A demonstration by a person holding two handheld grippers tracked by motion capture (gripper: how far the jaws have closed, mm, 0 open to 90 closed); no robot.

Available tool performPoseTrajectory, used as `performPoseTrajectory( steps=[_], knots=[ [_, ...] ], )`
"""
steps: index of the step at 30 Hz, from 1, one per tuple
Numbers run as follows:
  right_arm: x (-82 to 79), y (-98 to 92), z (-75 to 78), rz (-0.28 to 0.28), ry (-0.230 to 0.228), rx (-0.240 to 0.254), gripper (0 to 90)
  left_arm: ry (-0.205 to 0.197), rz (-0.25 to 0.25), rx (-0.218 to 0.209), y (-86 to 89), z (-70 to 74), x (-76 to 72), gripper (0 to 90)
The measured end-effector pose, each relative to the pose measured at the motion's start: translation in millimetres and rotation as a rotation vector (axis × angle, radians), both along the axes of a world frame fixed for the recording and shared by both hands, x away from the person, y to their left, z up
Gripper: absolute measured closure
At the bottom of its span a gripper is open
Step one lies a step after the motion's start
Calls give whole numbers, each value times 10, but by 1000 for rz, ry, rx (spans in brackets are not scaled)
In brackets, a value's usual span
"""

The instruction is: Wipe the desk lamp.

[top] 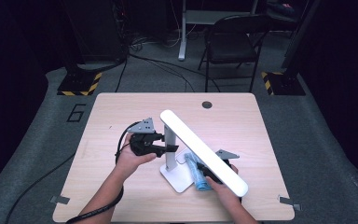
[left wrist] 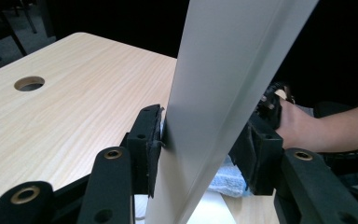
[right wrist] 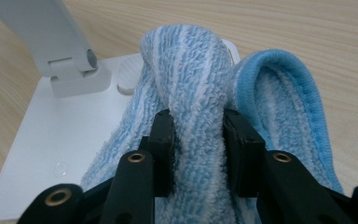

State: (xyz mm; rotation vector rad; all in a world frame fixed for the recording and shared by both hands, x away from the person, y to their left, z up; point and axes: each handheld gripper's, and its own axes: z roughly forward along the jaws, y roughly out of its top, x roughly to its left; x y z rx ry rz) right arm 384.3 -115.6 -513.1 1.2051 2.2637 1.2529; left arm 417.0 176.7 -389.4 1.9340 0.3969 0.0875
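A white desk lamp stands on the wooden table, with a long bar head (top: 200,149), an upright post (top: 170,144) and a flat base (top: 177,179). My left gripper (top: 168,148) reaches in from the left at mid-height of the post. In the left gripper view the post (left wrist: 214,93) stands between the jaws of my left gripper (left wrist: 200,140), whose pads sit close beside it without clamping. My right gripper (top: 207,175) lies partly hidden under the lamp head. It (right wrist: 198,135) is shut on a blue striped towel (right wrist: 191,79) that rests on the lamp base (right wrist: 51,140).
A round cable hole (top: 207,104) sits near the table's far edge. Beyond the table stand a folding chair (top: 230,42) and two stands with striped bases (top: 79,84). Bare wood lies left of the lamp (top: 102,121).
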Motion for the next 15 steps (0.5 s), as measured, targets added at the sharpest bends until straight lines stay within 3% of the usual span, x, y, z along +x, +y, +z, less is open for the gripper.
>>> performPoseTrajectory(
  steps=[7,15],
  knots=[
    [59,-66,9,-25,6,4,661,24,-42,-3,-2,-66,-29,519],
    [49,-214,57,-93,16,1,658,19,-37,-14,-44,-69,-6,506]
  ],
)
